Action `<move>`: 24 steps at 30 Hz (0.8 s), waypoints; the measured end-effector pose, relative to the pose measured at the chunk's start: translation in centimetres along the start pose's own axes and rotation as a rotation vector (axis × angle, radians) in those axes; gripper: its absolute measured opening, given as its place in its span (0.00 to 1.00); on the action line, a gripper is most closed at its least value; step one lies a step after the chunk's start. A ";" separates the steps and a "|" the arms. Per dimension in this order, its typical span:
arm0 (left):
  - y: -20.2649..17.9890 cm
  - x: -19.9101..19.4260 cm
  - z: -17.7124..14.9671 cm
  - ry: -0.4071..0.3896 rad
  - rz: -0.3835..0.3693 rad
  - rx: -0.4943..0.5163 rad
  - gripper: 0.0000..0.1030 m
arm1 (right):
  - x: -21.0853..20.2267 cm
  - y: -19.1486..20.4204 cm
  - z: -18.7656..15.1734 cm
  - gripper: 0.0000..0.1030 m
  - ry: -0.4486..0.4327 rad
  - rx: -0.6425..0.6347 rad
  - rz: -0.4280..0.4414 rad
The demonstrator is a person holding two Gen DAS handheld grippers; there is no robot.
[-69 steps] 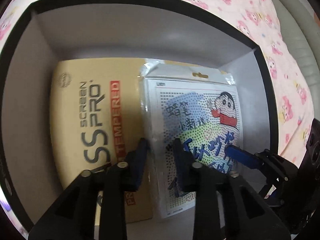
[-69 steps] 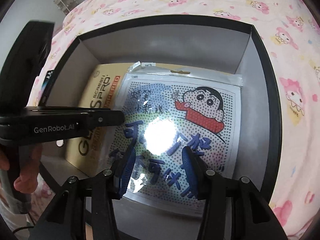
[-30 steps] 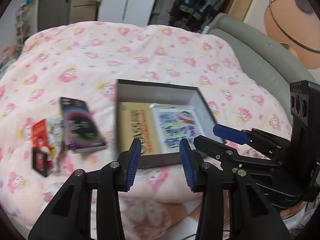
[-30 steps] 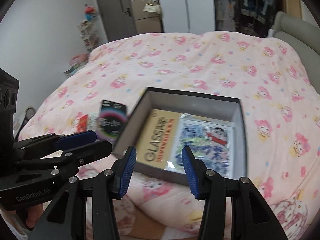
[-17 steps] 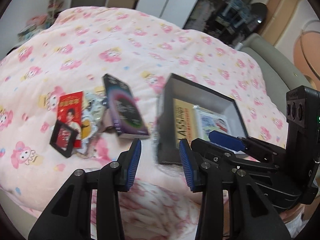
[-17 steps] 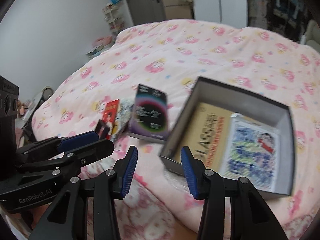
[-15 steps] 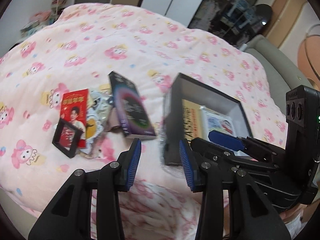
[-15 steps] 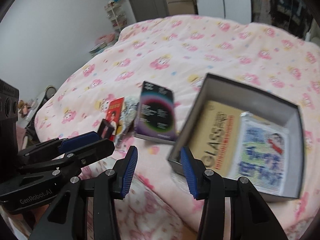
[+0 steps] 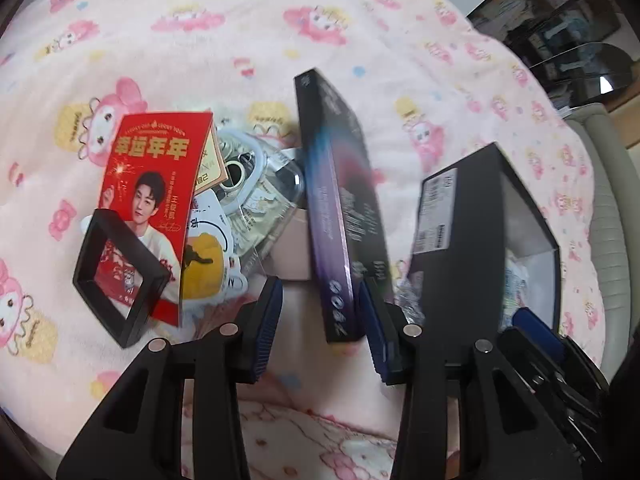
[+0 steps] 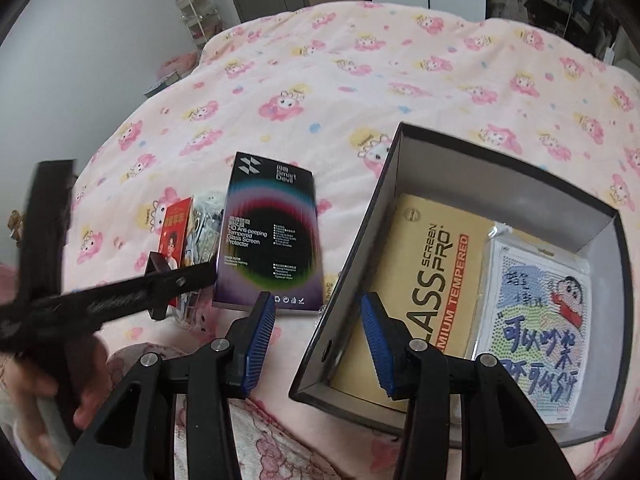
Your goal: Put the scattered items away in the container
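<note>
Your left tongs (image 9: 320, 316), opening and empty, sit nearest the black screen protector box (image 9: 344, 216), its long side pointing away up the bed.

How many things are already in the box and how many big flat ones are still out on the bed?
In the box: 2, the yellow package and the cartoon packet.
Out on the bed: 3, the dark package, the red card, the black frame.
Total: 5, plus a blurry pile of small bits.

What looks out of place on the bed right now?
A loose pile beside the box: dark screen protector pack, red card, small black frame lying askew on it, and clear packets overlapping between them.
</note>
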State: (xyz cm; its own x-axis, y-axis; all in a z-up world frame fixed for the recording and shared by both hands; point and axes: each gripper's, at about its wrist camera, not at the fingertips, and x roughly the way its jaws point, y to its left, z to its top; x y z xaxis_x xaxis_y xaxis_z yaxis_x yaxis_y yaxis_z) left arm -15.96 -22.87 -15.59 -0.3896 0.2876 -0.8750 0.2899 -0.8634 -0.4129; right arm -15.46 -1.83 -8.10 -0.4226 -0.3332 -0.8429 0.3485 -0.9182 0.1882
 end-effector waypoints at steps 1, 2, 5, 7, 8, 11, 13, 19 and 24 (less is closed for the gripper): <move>0.1 0.5 0.2 0.015 -0.007 -0.003 0.44 | 0.2 -0.1 0.2 0.41 -0.001 0.000 0.011; 0.1 1.0 0.4 0.029 -0.008 -0.006 0.48 | 0.4 -0.2 0.3 0.41 -0.003 -0.001 0.019; -0.1 2.5 1.1 0.065 -0.028 0.012 0.49 | 1.0 -0.5 0.7 0.41 -0.014 -0.002 0.032; -0.1 3.4 1.5 0.099 -0.061 0.009 0.44 | 0.5 -0.6 0.9 0.41 -0.070 0.018 0.041; -0.1 3.6 1.6 0.106 -0.103 0.007 0.28 | 0.3 -0.4 0.9 0.41 -0.088 0.014 0.051; -0.1 2.5 1.4 0.082 -0.108 0.001 0.25 | 0.5 0.2 0.9 0.41 -0.082 0.002 0.072; 0.2 0.0 0.2 0.021 -0.138 -0.004 0.22 | 0.7 0.5 0.7 0.41 -0.060 0.002 0.068; 3.5 -5.6 -2.9 -0.082 -0.162 -0.008 0.18 | -0.4 2.8 -0.3 0.41 -0.056 -0.046 0.136; 5.7 -7.3 -4.1 -0.119 -0.206 -0.006 0.19 | -1.9 5.2 -0.2 0.41 -0.160 -0.055 0.178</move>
State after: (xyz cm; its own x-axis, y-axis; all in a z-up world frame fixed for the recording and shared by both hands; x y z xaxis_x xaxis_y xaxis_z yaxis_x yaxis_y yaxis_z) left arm -7.85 -28.18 -12.65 -0.5409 0.4067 -0.7362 0.1983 -0.7890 -0.5815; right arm -12.67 -5.93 -5.61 -0.4756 -0.5227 -0.7075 0.4727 -0.8302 0.2955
